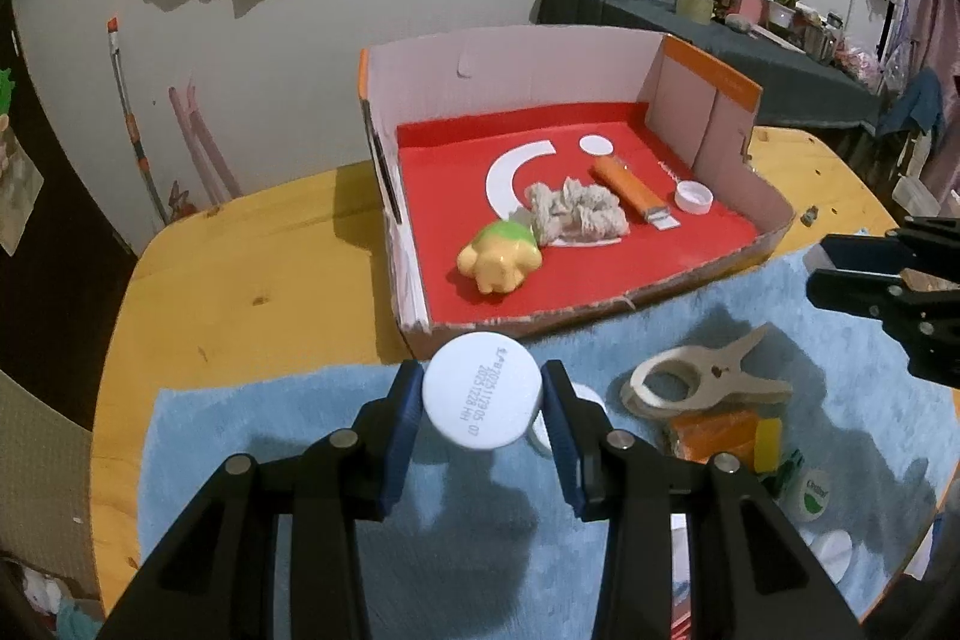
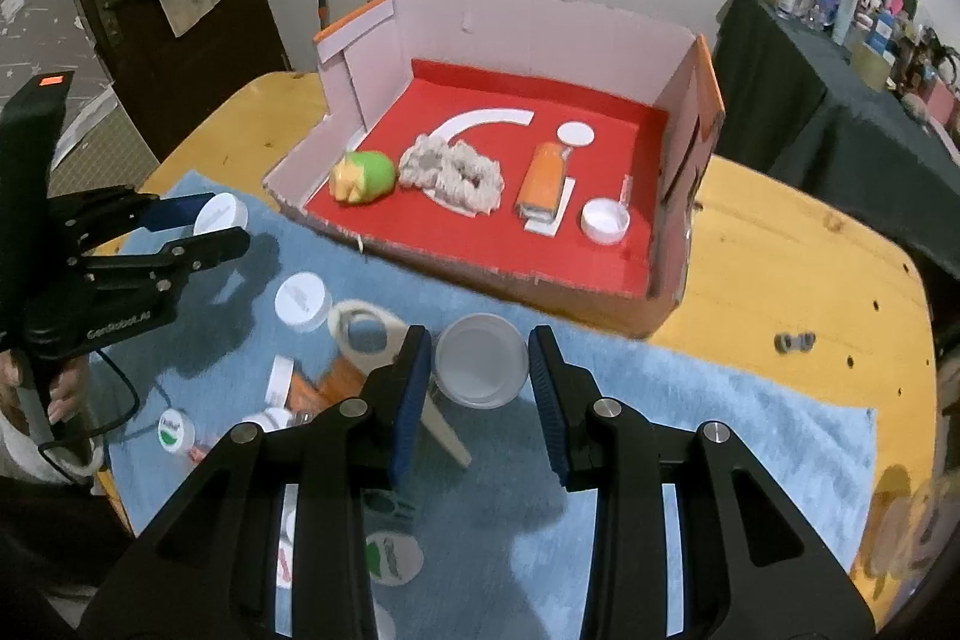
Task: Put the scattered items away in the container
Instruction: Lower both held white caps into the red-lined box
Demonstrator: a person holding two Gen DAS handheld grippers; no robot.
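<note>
In my left gripper (image 1: 483, 400) I hold a white round plastic jar (image 1: 482, 388), its flat end with printed date code turned up toward the camera; the blue pads (image 1: 403, 418) press on both of its sides, and it hangs above the light blue fuzzy towel (image 1: 300, 436), just short of the near torn edge of the shallow cardboard box with the red floor (image 1: 600, 268).

My right gripper (image 2: 483, 376) is closed on a small translucent white plastic cup (image 2: 482, 367), open side up, pads against its rim on either side. It too sits over the towel, near the box's front edge.

Inside the box lie a yellow-and-green toy figure (image 1: 498, 259), a clump of beige frayed yarn (image 1: 576, 214), an orange lighter-like stick (image 1: 627, 187) and a small white cap (image 1: 694, 196), well beyond both grippers.

On the towel between my two grippers rest a cream wooden clip with two round holes (image 1: 708, 376), an orange packet (image 1: 714, 433) partly beneath it, and several small white lidded pots (image 2: 303, 301); one pot carries a green leaf label (image 2: 175, 431). The wording on that label is too blurred for me to read with any confidence. The towel covers the yellow wooden table (image 2: 798, 244).
</note>
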